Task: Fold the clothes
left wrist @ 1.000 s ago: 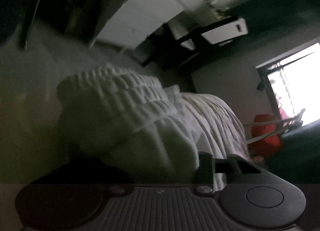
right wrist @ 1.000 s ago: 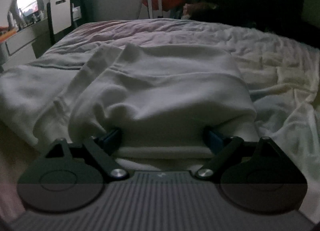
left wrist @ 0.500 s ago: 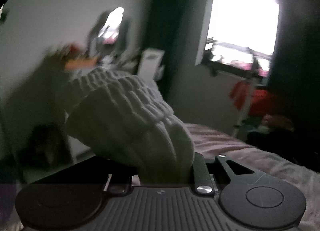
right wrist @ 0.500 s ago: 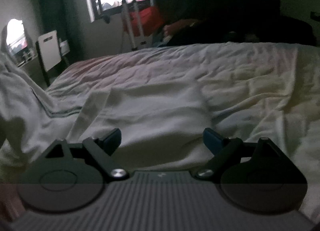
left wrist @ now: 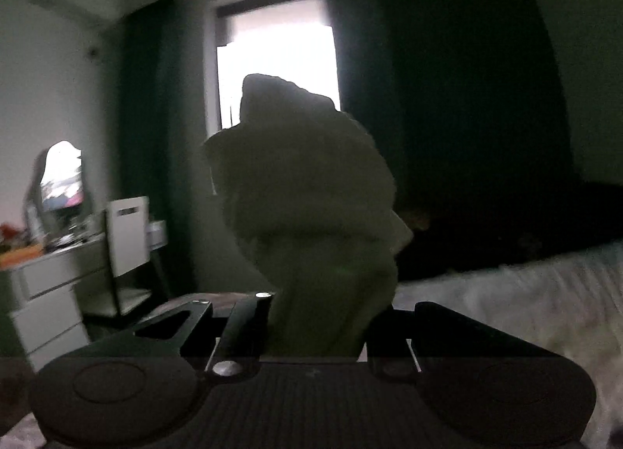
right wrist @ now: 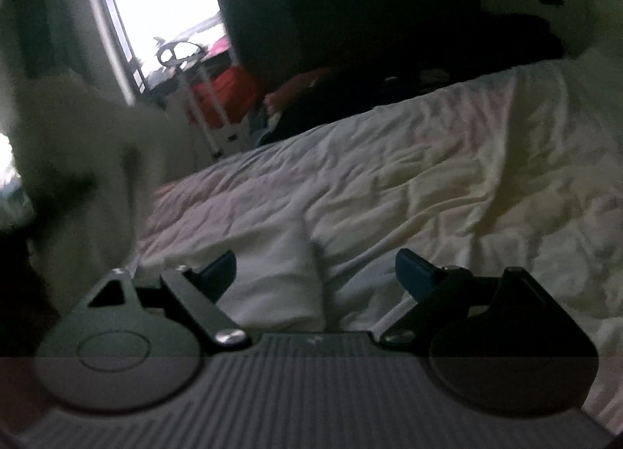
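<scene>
- White soft garment (left wrist: 311, 196): light, floppy, bunches; left tongs (left wrist: 315, 326) clamp it, lifted over bed (right wrist: 428, 176).
- Right tongs (right wrist: 315, 268) gape, hold nothing.
- Best grip: hem/corner, both sides.

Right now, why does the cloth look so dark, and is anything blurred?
Left wrist view: bright window backlights the garment, leaving it nearly a silhouette. Right wrist view: dim, motion-blurred; the lifted cloth at left smears, and the bedsheet is soft.

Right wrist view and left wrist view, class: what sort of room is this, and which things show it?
Most likely a bedroom: a wide bed with rumpled white bedding, a pale dressing table with drawers under an arched mirror, and dark curtains beside a bright window.
</scene>
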